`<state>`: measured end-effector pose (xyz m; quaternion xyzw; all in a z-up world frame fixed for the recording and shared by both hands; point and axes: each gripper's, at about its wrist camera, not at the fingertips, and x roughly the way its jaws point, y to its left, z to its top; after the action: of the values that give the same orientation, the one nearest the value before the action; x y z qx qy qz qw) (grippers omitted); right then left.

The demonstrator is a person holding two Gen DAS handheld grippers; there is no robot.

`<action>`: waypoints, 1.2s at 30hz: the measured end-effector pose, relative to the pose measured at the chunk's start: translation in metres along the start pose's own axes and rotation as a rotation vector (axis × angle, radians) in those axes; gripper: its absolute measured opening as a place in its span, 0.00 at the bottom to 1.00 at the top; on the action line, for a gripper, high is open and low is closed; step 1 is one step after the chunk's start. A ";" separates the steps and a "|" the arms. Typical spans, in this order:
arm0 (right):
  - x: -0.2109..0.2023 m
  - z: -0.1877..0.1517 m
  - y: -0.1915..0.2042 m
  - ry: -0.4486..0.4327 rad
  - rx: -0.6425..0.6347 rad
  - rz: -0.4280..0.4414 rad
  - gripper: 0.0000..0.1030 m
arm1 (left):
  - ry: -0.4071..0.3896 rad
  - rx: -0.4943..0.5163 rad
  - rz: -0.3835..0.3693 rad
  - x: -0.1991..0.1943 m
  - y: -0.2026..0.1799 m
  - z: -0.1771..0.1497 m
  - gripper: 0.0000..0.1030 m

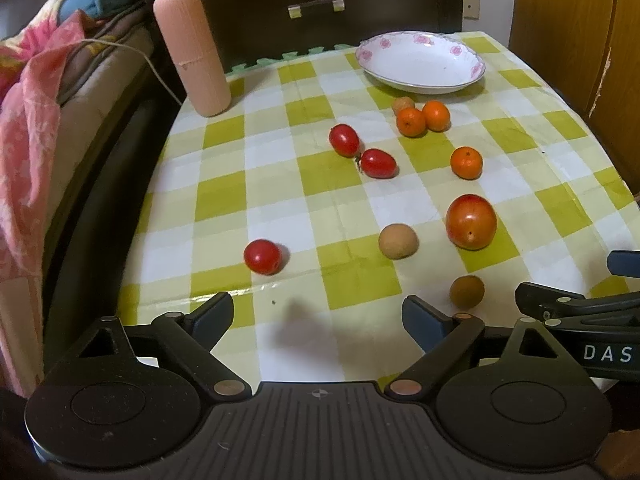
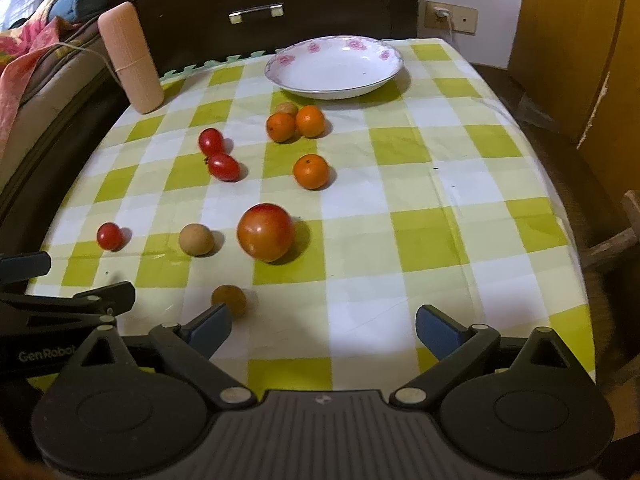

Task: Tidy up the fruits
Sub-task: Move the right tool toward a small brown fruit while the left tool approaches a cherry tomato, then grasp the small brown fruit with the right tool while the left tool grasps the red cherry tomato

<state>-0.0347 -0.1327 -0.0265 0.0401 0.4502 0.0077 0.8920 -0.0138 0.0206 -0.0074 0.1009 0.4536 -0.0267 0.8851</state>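
Fruits lie scattered on a green-checked tablecloth [image 1: 352,280]. A white flowered plate [image 1: 420,62] [image 2: 334,66] stands empty at the far side. Three small oranges [image 1: 466,163] [image 2: 311,171], three red cherry tomatoes [image 1: 262,256] [image 2: 109,236], one big tomato [image 1: 471,222] [image 2: 265,232] and brown longans [image 1: 398,241] [image 2: 196,239] rest apart from the plate. My left gripper [image 1: 320,318] is open over the near edge, holding nothing. My right gripper [image 2: 324,324] is open too, its left finger close beside a dark longan [image 2: 229,299] [image 1: 467,291].
A pink cylinder [image 1: 192,50] [image 2: 130,58] stands upright at the table's far left corner. A dark headboard with a handle [image 1: 316,7] is behind the table, bedding [image 1: 36,120] to the left, a wooden cabinet [image 2: 580,60] to the right.
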 end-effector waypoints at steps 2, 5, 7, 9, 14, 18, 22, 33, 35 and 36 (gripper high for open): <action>0.001 0.000 0.003 0.003 -0.013 0.007 0.95 | 0.007 -0.004 0.003 -0.001 0.003 -0.002 0.92; 0.002 0.000 0.006 0.010 -0.022 0.021 0.94 | 0.016 -0.008 0.008 0.000 0.004 -0.003 0.91; 0.005 0.000 0.007 0.021 -0.026 0.031 0.93 | 0.024 -0.009 0.009 0.001 0.005 -0.004 0.90; 0.008 0.001 0.008 0.033 -0.034 0.048 0.91 | 0.035 -0.008 0.010 0.002 0.006 -0.004 0.89; 0.013 0.005 0.016 0.035 -0.085 0.095 0.87 | 0.058 -0.021 0.014 0.005 0.012 -0.004 0.88; 0.021 0.011 0.021 0.048 -0.123 0.128 0.78 | 0.076 -0.046 0.003 0.007 0.019 -0.004 0.86; 0.035 0.014 0.028 0.094 -0.176 0.155 0.62 | 0.075 -0.057 -0.026 0.006 0.023 -0.004 0.88; 0.047 0.019 0.039 0.096 -0.241 0.174 0.36 | 0.085 -0.134 -0.004 0.026 0.043 0.014 0.87; 0.047 0.018 0.039 0.091 -0.254 0.168 0.33 | 0.092 -0.152 0.002 0.034 0.047 0.018 0.86; 0.047 0.018 0.038 0.089 -0.257 0.166 0.31 | 0.095 -0.160 0.004 0.037 0.049 0.020 0.85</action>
<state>0.0085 -0.0933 -0.0508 -0.0378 0.4796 0.1410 0.8652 0.0313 0.0665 -0.0184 0.0319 0.4956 0.0164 0.8678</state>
